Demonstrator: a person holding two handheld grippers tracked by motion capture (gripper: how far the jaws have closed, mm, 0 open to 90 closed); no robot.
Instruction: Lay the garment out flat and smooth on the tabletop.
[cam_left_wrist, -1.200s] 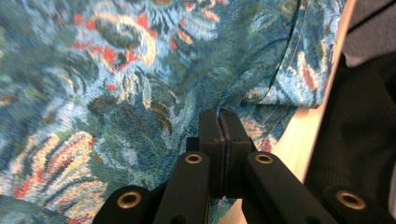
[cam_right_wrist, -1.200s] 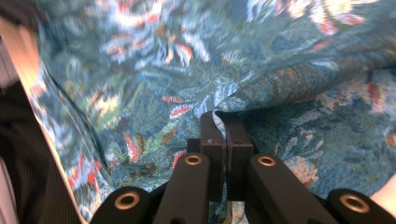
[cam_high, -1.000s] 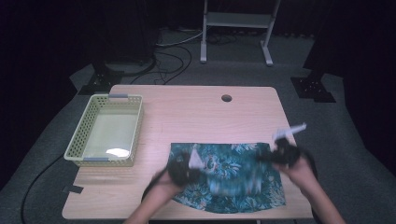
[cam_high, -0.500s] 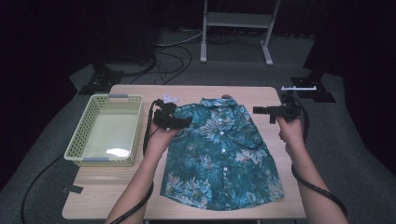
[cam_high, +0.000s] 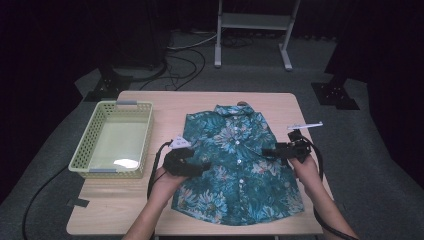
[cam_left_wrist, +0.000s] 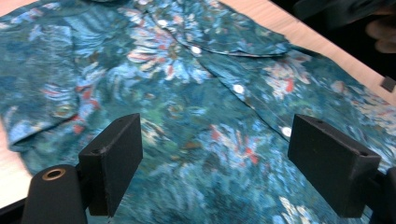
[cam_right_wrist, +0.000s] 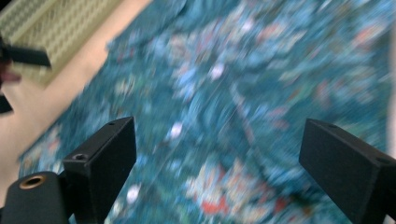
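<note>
A teal floral button-up shirt (cam_high: 235, 160) lies spread flat on the wooden table (cam_high: 200, 100), collar toward the far edge. My left gripper (cam_high: 202, 166) hovers over the shirt's left side, open, with nothing between its jaws. My right gripper (cam_high: 267, 151) hovers over the shirt's right sleeve area, also open and empty. In the left gripper view the shirt (cam_left_wrist: 201, 93) with its white buttons spreads beneath the open left gripper (cam_left_wrist: 215, 163). The right gripper view is blurred, with the shirt (cam_right_wrist: 243, 102) below the open right gripper (cam_right_wrist: 215, 168).
A pale green plastic basket (cam_high: 114, 140) stands on the table's left side, holding nothing that I can see. A small dark hole (cam_high: 242, 103) marks the table's far edge. Cables trail off the table's left front. A metal stand (cam_high: 252, 30) rises behind the table.
The shirt went from folded at the near edge to spread flat. Both grippers have let go of its shoulders and drawn back toward the near side, now open.
</note>
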